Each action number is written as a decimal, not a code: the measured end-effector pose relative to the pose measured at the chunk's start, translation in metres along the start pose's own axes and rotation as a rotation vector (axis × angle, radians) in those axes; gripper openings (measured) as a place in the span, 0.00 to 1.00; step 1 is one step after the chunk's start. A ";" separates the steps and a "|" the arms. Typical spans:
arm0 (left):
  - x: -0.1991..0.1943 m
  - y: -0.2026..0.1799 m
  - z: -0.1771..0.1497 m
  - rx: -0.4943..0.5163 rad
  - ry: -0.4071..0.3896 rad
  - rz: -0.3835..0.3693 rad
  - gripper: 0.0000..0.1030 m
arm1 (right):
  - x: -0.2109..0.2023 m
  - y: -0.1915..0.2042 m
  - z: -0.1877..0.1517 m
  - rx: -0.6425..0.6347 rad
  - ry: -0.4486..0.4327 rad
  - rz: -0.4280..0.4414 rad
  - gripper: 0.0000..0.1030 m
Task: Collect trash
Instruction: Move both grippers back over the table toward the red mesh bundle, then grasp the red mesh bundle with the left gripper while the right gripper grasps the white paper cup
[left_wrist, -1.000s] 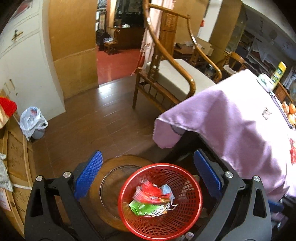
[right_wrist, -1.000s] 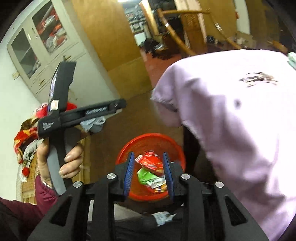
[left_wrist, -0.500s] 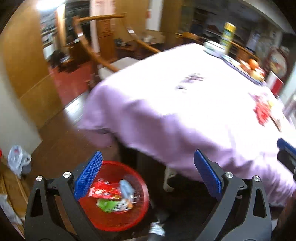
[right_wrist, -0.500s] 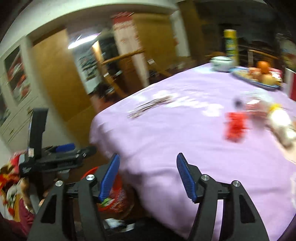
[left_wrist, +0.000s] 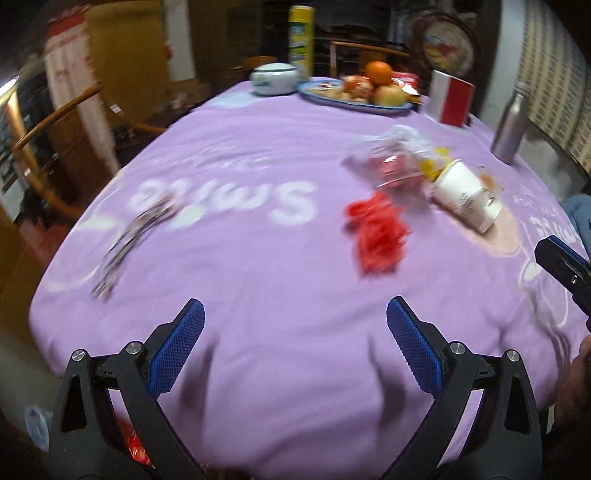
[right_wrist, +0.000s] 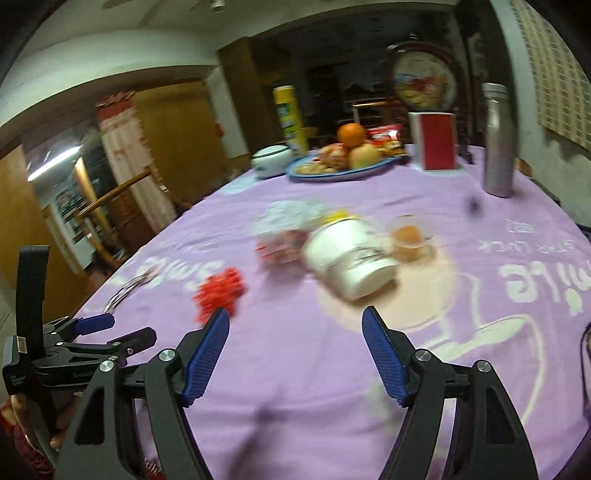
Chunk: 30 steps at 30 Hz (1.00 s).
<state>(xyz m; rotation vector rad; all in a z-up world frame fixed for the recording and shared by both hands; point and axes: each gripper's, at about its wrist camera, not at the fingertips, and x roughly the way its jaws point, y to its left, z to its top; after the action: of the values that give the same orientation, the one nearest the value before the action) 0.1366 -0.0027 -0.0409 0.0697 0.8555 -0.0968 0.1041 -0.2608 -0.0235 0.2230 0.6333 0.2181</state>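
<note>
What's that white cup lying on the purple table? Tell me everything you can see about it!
The white cup is tipped over on its side on the purple tablecloth, not standing up. It looks like paper, with dark print on its side that is too blurry to read. In the left wrist view its flat bottom points toward the camera and its mouth points at a pile of crumpled wrappers, with something yellow at its rim. No gripper touches it.
</note>
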 end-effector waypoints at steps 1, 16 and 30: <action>0.007 -0.008 0.008 0.012 0.003 -0.011 0.92 | 0.004 -0.009 0.004 0.014 0.003 -0.012 0.72; 0.087 -0.032 0.052 -0.017 0.147 -0.077 0.93 | 0.037 -0.039 0.009 0.105 0.079 -0.061 0.81; 0.078 -0.020 0.052 -0.070 0.122 -0.142 0.90 | 0.039 -0.052 0.006 0.201 0.087 0.002 0.82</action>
<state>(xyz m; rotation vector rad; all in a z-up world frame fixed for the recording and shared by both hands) 0.2243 -0.0325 -0.0664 -0.0519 0.9843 -0.1970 0.1451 -0.3008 -0.0548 0.4090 0.7425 0.1667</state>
